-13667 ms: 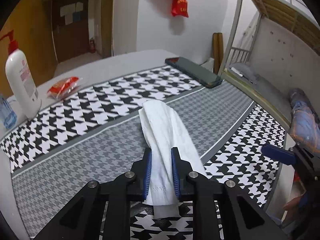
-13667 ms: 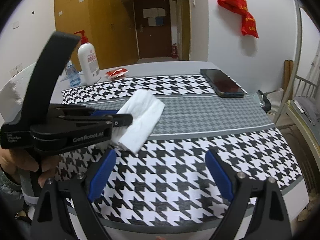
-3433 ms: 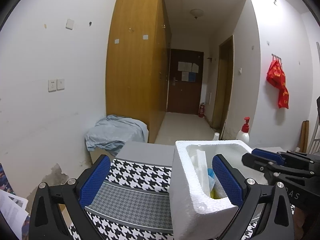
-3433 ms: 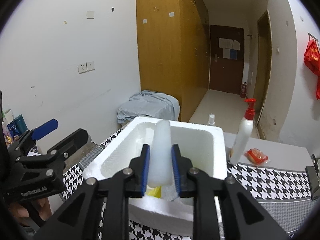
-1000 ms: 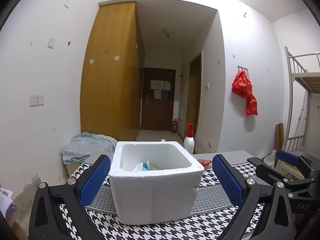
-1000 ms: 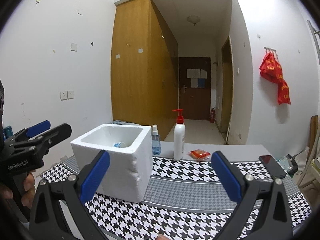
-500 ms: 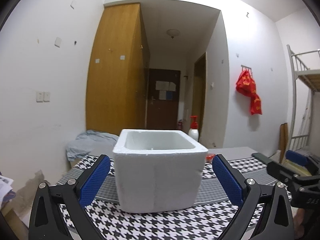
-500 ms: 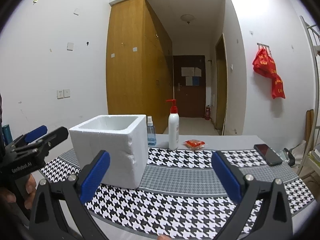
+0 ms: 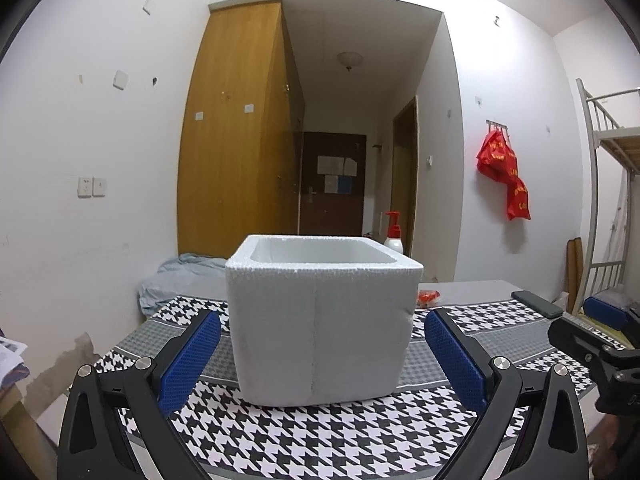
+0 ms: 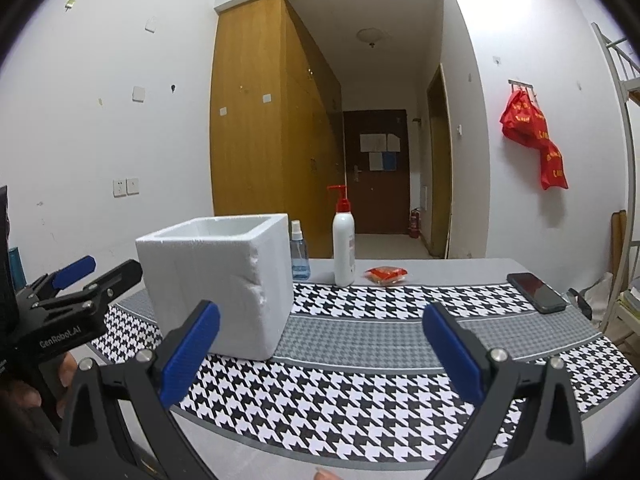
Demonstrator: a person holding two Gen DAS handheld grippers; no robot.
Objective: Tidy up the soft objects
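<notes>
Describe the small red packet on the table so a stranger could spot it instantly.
Find the table with its houndstooth cloth and the white foam box. Past the cloth, on the bare grey strip, a white pump bottle stands; the red packet lies flat just right of it. It is the only red, crinkled thing there; the black phone lies farther right.

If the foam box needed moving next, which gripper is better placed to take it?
Probably left: the left gripper is open and squarely faces the foam box. The right gripper, also open, sees it off to its left.

The left gripper (image 9: 320, 356) and right gripper (image 10: 320, 352) are both level, jaws spread wide, gripping nothing.
</notes>
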